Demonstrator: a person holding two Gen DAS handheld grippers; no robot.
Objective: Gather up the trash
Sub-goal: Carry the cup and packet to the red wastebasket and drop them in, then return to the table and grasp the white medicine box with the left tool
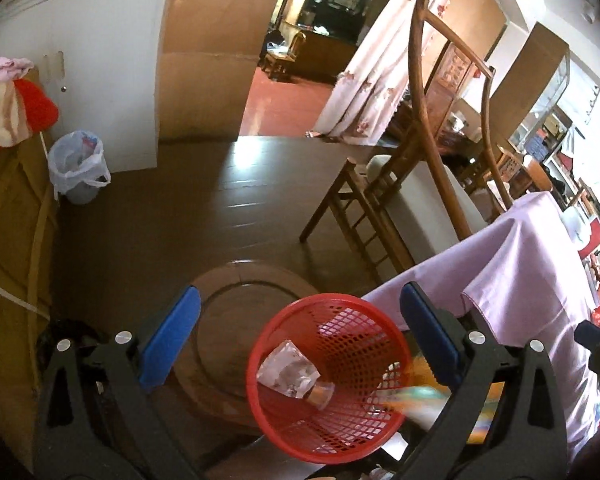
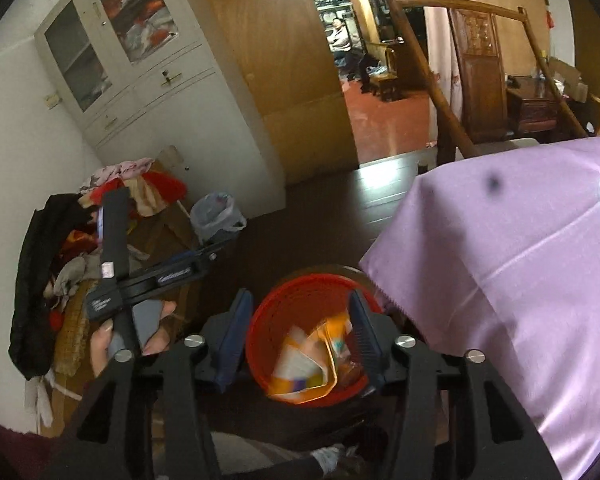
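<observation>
Trash first: an orange-and-white crumpled paper wrapper sits in the mouth of the red plastic mesh basket, right between the blue pads of the right claw. The wrapper is blurred, and it looks loose between spread jaws rather than pinched, though I can't rule out that it brushes the right-hand pad. From the other side, the left claw hangs spread wide above the same basket, gripping nothing, and down inside lies a clear crinkled plastic wrapper.

Now the risks. The orange wrapper is light and stiff-looking (the kind that catches an edge), so it may hang on the rim or stick to a pad and come back out when the claw lifts. The basket stands beside the lilac cloth-covered bench; its draped corner hangs just by the rim, and a claw snagging that cloth could drag it. A nudge from either claw could tip the light basket off whatever it rests on. A grey bin lined with a white plastic bag waits well apart across the dark floor.
</observation>
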